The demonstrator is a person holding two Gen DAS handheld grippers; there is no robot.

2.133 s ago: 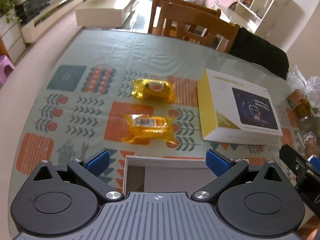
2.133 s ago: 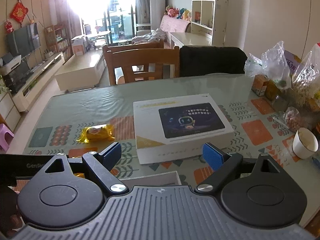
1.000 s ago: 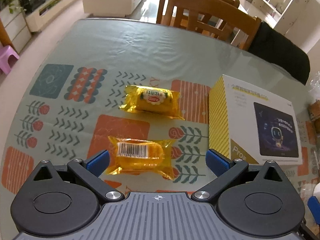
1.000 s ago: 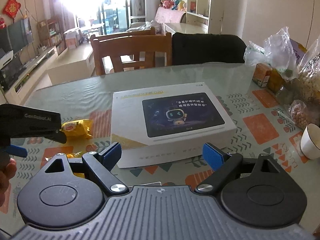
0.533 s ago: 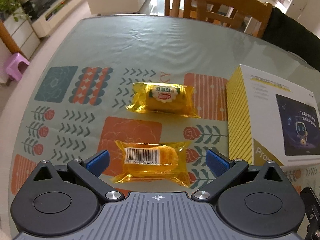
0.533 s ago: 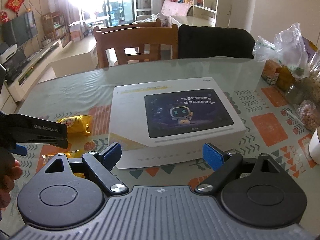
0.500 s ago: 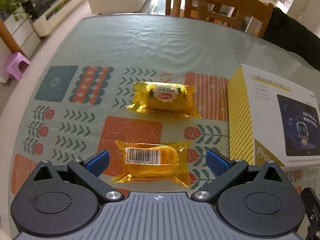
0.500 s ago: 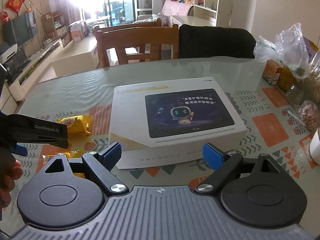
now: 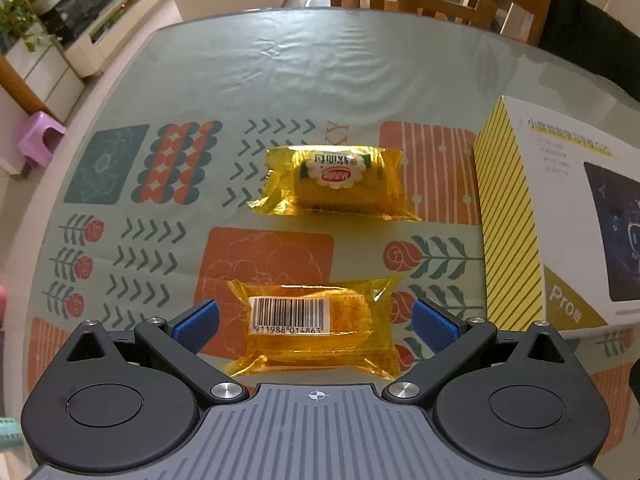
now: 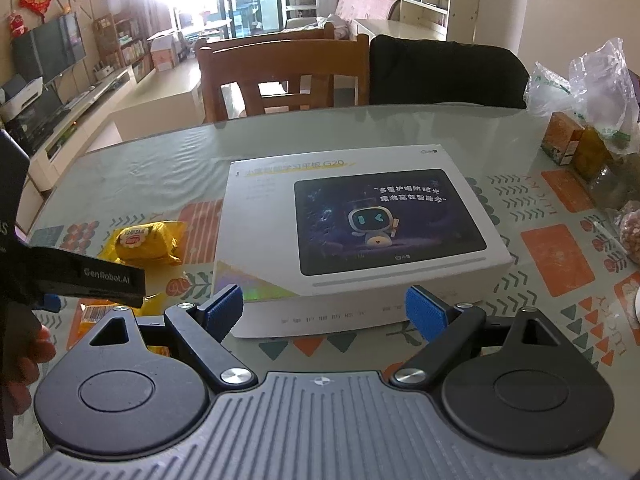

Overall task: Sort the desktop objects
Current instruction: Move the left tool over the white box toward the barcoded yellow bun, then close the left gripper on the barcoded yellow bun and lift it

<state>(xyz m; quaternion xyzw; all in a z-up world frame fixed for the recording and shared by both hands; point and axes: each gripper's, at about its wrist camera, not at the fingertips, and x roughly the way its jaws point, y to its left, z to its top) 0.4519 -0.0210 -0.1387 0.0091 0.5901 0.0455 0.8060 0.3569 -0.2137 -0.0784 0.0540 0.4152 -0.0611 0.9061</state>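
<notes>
Left gripper (image 9: 315, 316) wide open around the near snack pack (image 9: 312, 330), holding nothing yet.

The pack lies on the surface between the blue pads, long axis crosswise, from pad to pad; I judge that closing would grip its ends. From the white box (image 10: 352, 232), both packs are to the left, so the left gripper is nearer. Count: two packs, the far one (image 9: 336, 180), one box. The right gripper (image 10: 324, 314) is open and empty, before the box.

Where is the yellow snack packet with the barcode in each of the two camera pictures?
Left wrist view: barcode packet lies low in the middle, between the open left tongs.
Right wrist view: only a sliver shows at lower left, behind the other tool.
Shared landmark: the white tablet box.
</notes>
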